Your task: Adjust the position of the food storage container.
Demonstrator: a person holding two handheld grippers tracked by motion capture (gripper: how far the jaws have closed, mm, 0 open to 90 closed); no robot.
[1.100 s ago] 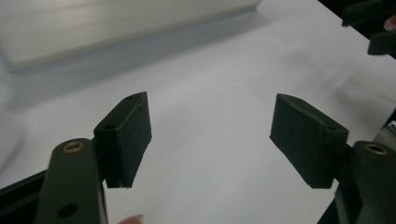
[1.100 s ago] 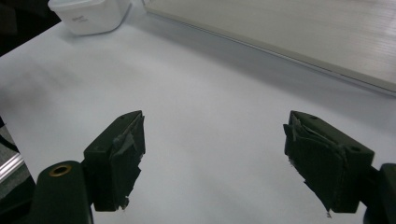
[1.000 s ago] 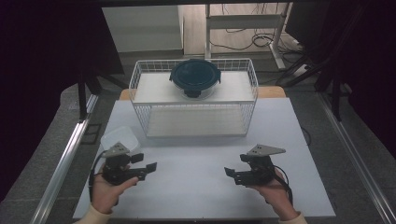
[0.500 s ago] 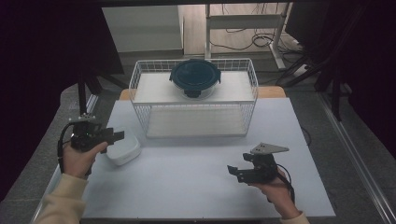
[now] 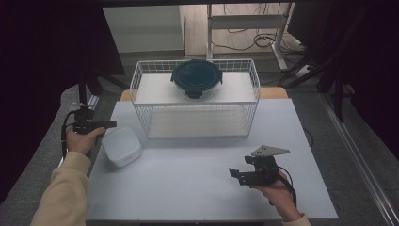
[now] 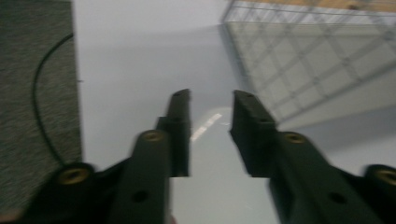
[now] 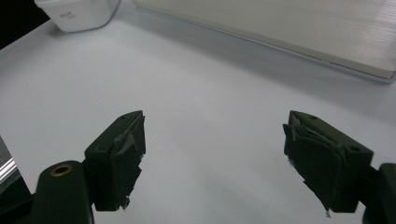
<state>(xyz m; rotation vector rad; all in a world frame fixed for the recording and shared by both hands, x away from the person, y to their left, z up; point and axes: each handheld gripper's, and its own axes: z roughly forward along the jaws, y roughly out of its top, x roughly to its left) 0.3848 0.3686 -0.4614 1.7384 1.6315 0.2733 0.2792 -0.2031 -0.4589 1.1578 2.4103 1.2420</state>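
High view: a white bench (image 5: 197, 188) stands in a dim room, dark floor on either side of it and a tangle of cables on the floor beyond its far edge. A white wire basket (image 5: 195, 101) sits at the far middle of the bench, with a pale board laid across its top. On that board rests a round container with a dark blue clip-on lid (image 5: 196, 76), roughly centred between the basket's ends.

Near the bench's left edge, just in front of the basket's left corner, lies a white square tub (image 5: 122, 146), seen from the right gripper view as a pale rounded box at the far corner. A person's arm in a cream sleeve (image 5: 61, 193) reaches up the left side; the hand grips the left gripper (image 5: 106, 124), held over the bench's left edge and just beside the tub's far-left corner. From its own view — blurred — its jaws stand a narrow gap apart, nothing between them, the bench surface and the basket's wire wall ahead.

At the near right, well apart from the tub and basket, the other hand holds the right gripper (image 5: 234, 175) low over bare bench, a grey three-cornered plate on top. Its jaws are spread wide and hold nothing — the worn pads (image 7: 128, 154) show frayed edges.
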